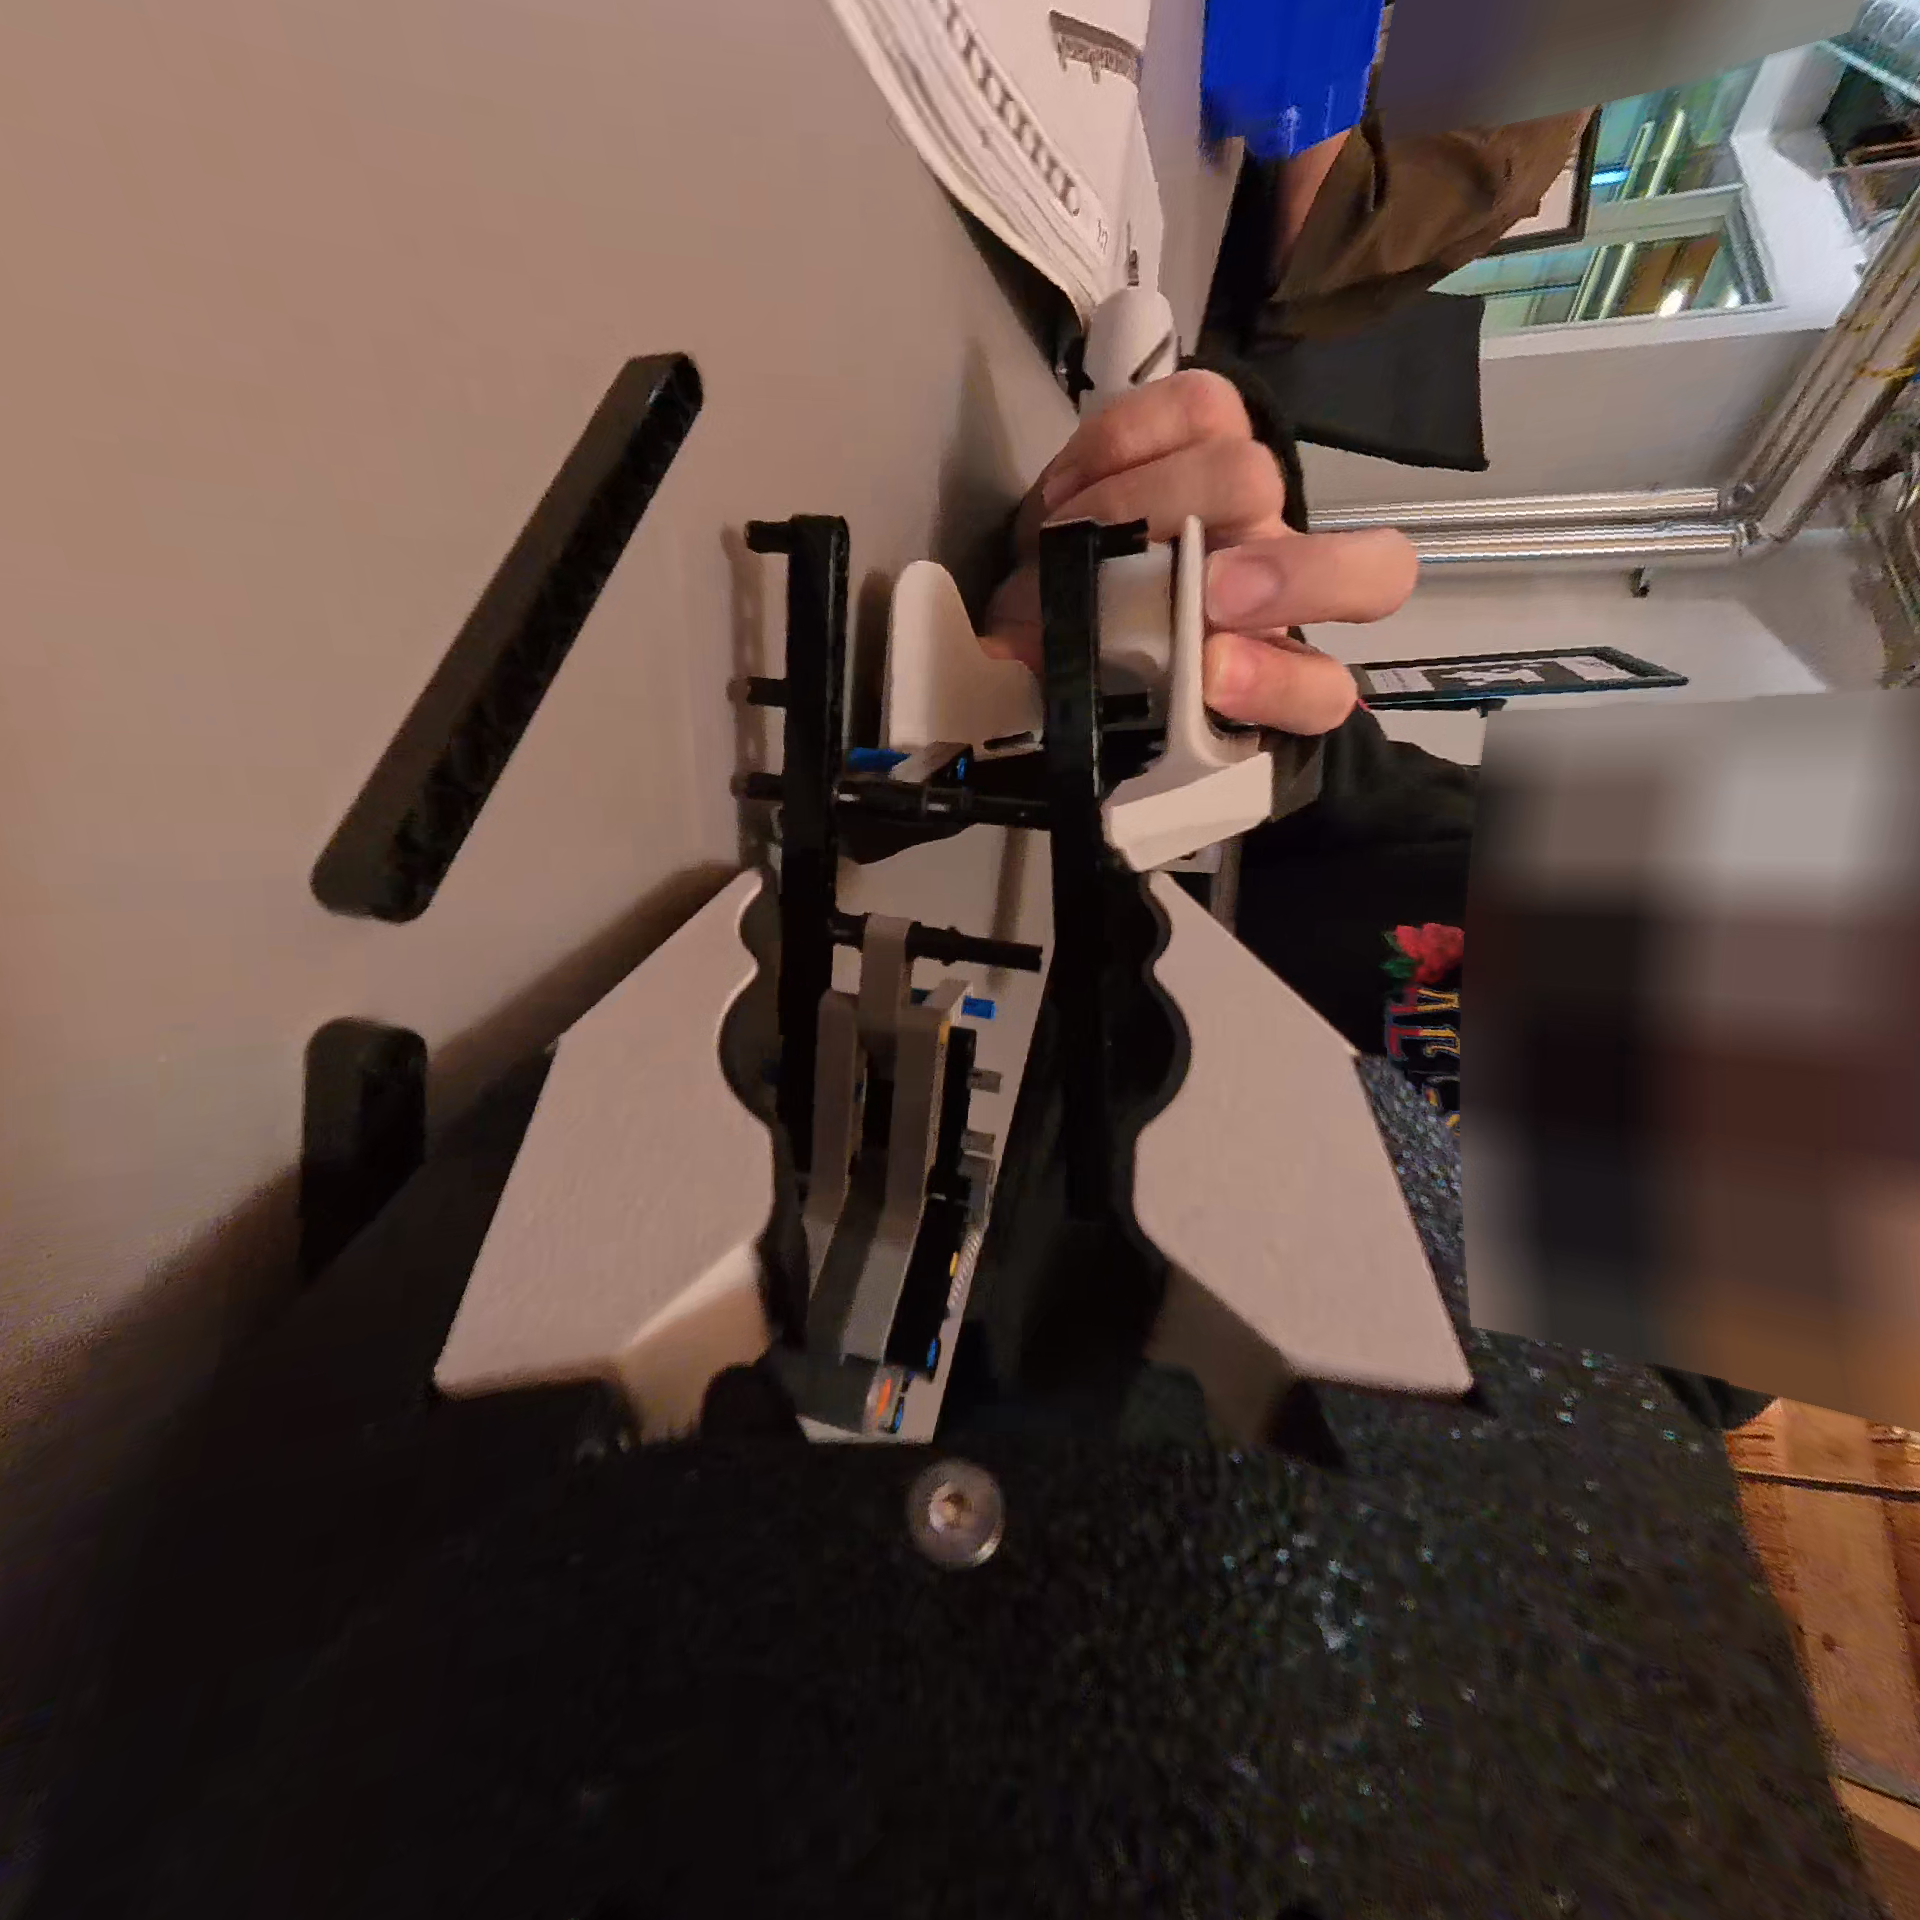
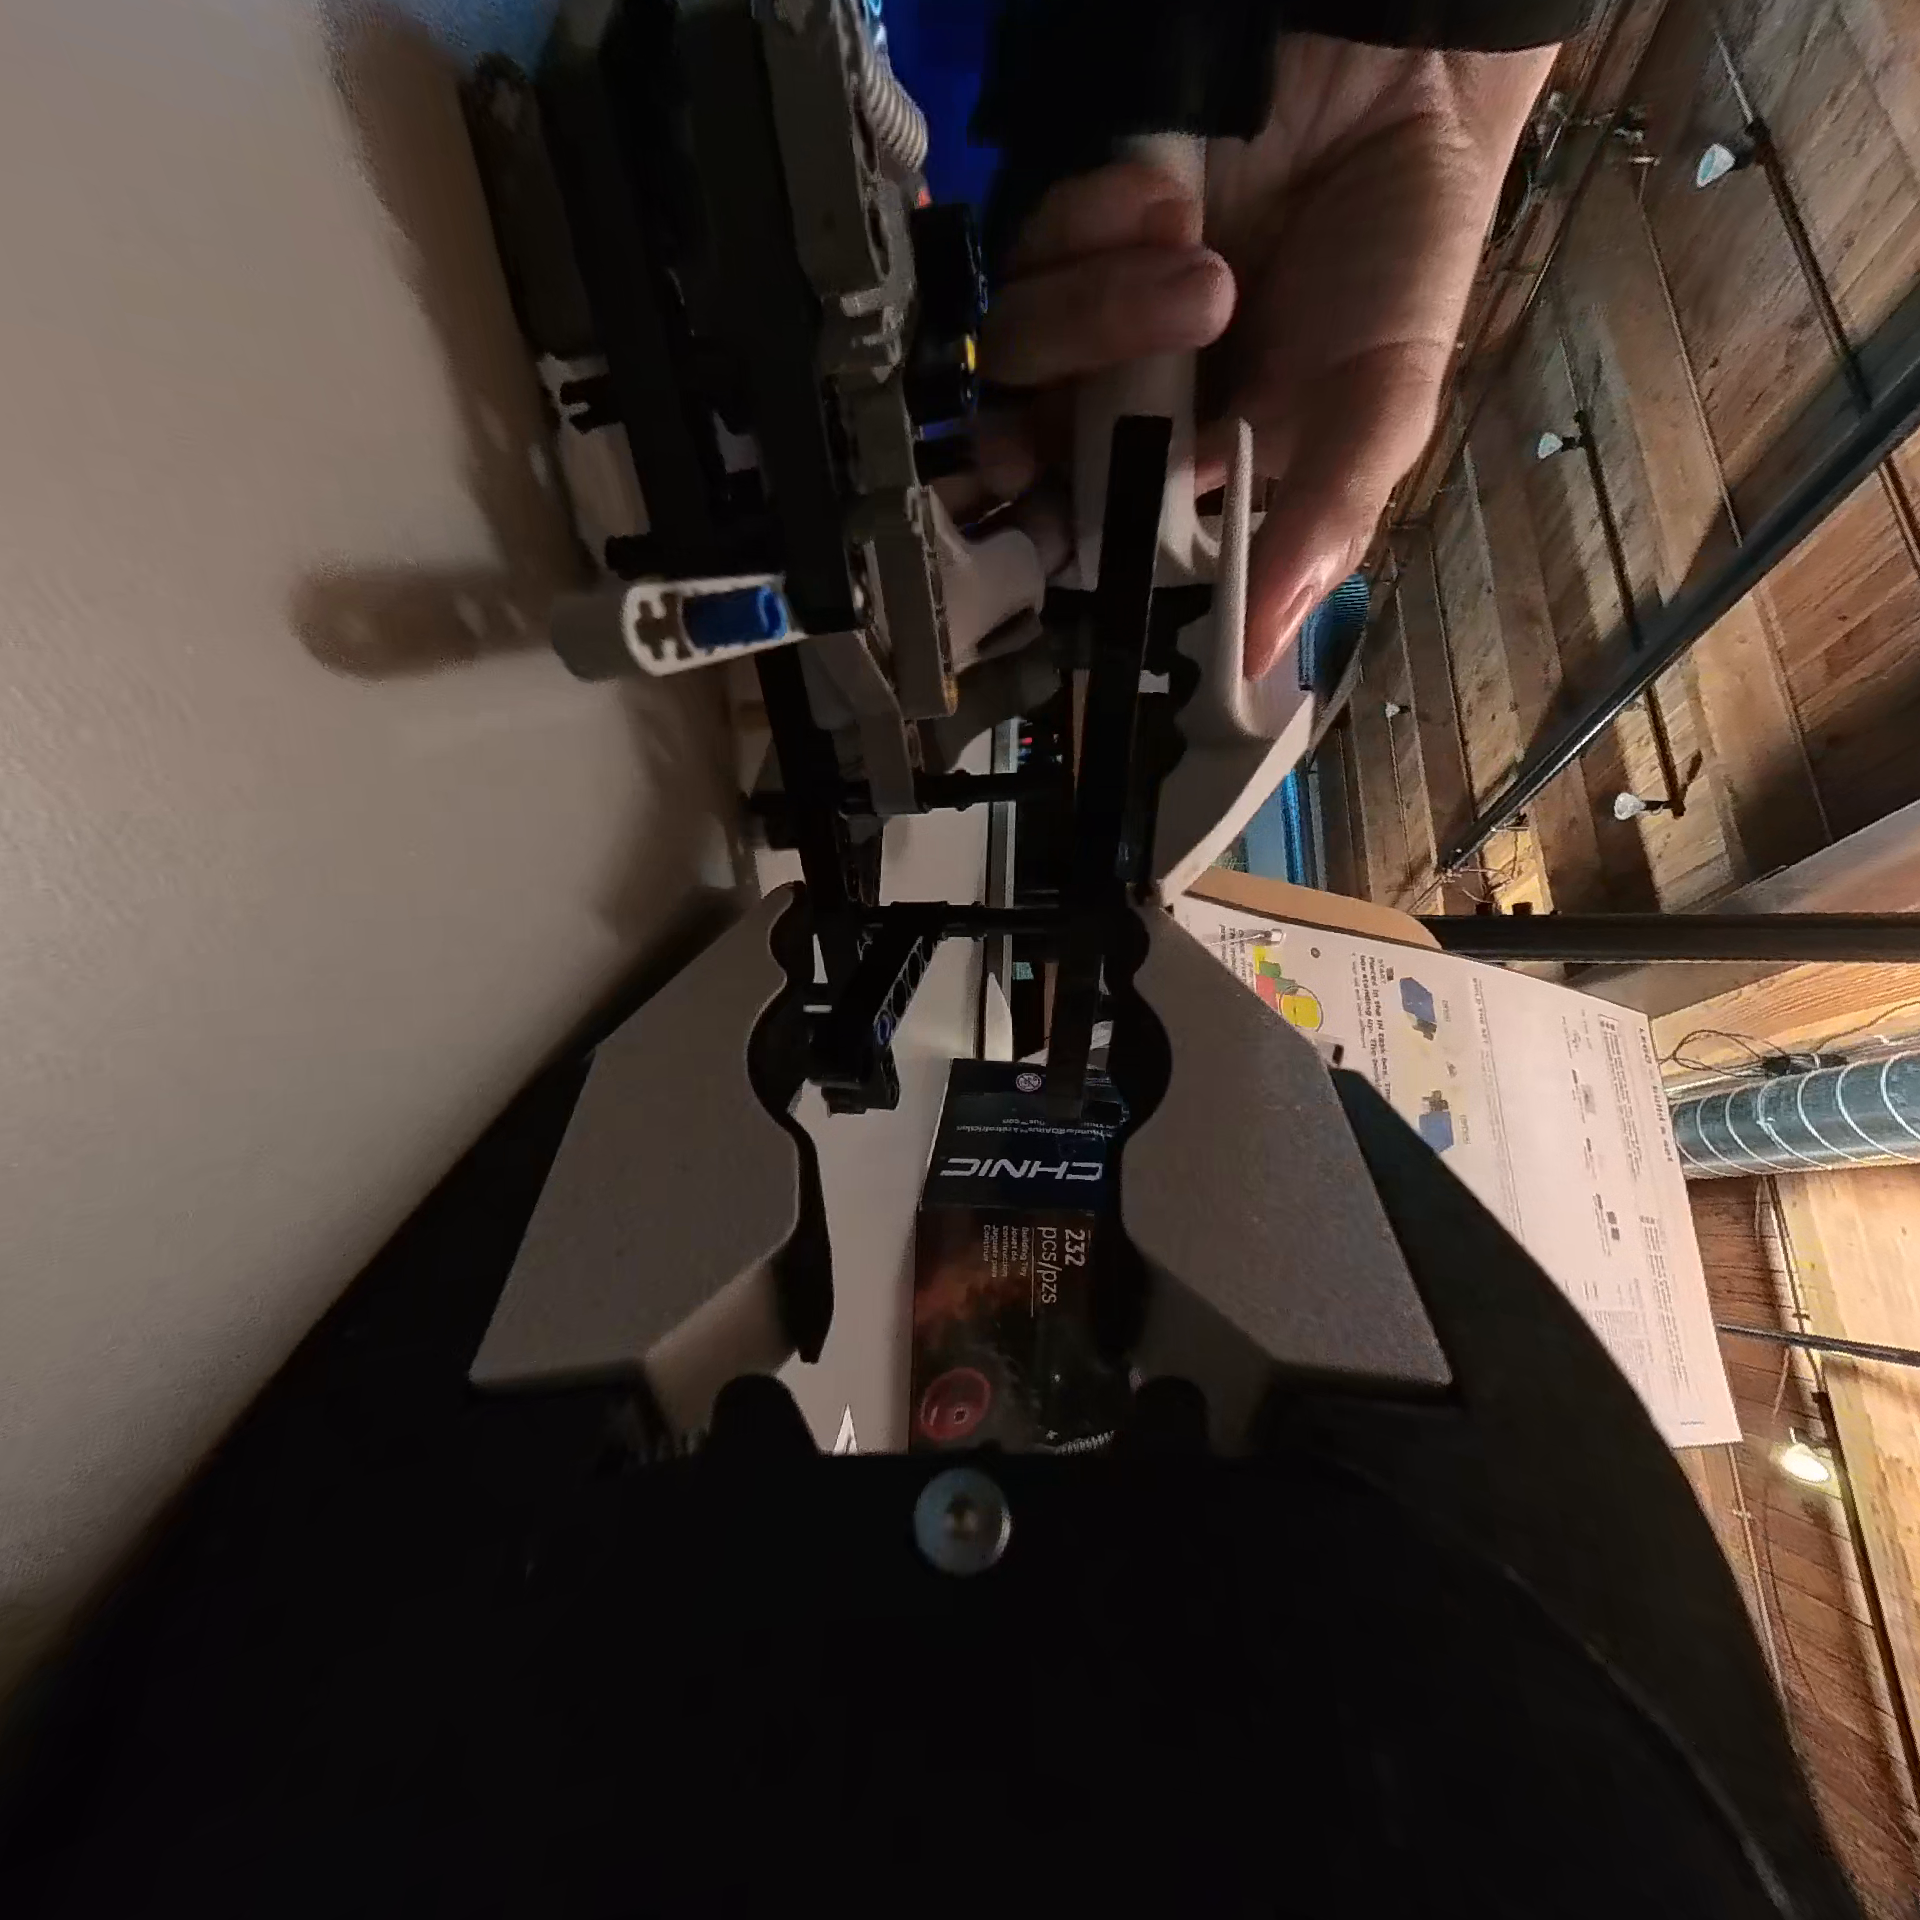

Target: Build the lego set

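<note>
The lego assembly (image 1: pixel 894 1164) is a frame of two long black beams joined by black axles, with grey and black parts and blue pins inside. My left gripper (image 1: pixel 956 904) is shut on it, one black beam against each pad. My right gripper (image 2: pixel 961 925) is shut on the frame's other end (image 2: pixel 1091 831), with the beams between its fingertips. The right gripper's white fingers (image 1: pixel 940 665) and the hand on it (image 1: pixel 1195 488) show beyond the frame in the left wrist view. A grey beam with a blue pin (image 2: pixel 686 618) sticks out of the assembly. Both views are turned sideways.
A loose long black beam (image 1: pixel 509 634) and a short black piece (image 1: pixel 364 1122) lie on the pale table (image 1: pixel 260 416). The instruction booklet (image 1: pixel 997 135) and a blue bin (image 1: pixel 1288 73) lie farther off. The set's dark box (image 2: pixel 1008 1247) and a printed sheet (image 2: pixel 1507 1143) show past the right gripper.
</note>
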{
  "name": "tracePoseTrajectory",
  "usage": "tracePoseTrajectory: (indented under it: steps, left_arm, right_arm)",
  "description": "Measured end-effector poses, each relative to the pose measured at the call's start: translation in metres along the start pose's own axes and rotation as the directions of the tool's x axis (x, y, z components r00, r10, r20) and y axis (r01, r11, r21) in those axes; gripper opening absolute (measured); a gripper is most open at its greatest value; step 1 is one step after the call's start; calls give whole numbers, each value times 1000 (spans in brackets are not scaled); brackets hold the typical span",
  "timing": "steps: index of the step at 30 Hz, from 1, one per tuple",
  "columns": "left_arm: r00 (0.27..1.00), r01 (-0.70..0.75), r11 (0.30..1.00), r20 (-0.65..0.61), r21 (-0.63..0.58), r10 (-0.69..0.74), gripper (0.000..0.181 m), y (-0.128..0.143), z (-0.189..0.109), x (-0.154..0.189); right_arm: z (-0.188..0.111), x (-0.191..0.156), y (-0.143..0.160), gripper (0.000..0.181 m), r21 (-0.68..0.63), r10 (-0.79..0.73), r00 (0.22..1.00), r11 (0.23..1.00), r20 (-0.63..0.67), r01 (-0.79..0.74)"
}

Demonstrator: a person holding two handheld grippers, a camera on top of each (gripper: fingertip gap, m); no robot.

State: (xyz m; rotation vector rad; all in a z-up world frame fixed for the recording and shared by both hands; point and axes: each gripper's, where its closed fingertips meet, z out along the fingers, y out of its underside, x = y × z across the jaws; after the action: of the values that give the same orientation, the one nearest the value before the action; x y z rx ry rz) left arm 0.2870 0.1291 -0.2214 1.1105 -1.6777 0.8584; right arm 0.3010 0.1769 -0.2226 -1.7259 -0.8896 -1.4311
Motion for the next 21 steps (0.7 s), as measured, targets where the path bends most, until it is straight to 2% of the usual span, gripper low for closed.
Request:
tracePoseTrajectory:
  steps: [2, 6, 8, 9, 18, 21]
  left_arm:
    - [1000, 1, 1000, 0, 5, -1, 61, -1, 1, -2]
    - [996, 23, 999, -91, 44, -18, 62, -1, 4, -1]
    - [996, 17, 999, -83, 48, -13, 49, 1, 6, -3]
    - [997, 18, 998, -82, 56, -14, 49, 1, 7, -3]
    - [997, 17, 988, -77, 150, -6, 52, -2, 7, -1]
    - [998, -47, 978, -27, 204, 54, 62, -3, 3, 4]
  right_arm:
    - [0, 1, 2, 54, -1, 0, 1000, 1000, 0, 0]
    - [-4, 2, 6, 54, 8, -1, 1000, 1000, 11, 1]
    - [-5, 6, 6, 54, 28, -15, 1000, 1000, 0, 15]
    - [-6, 7, 9, 54, 24, -17, 1000, 1000, 1, 17]
    - [-11, 18, 22, 53, 26, -26, 1000, 999, 4, 26]
    - [-13, 18, 25, 53, 20, -22, 1000, 1000, 0, 22]
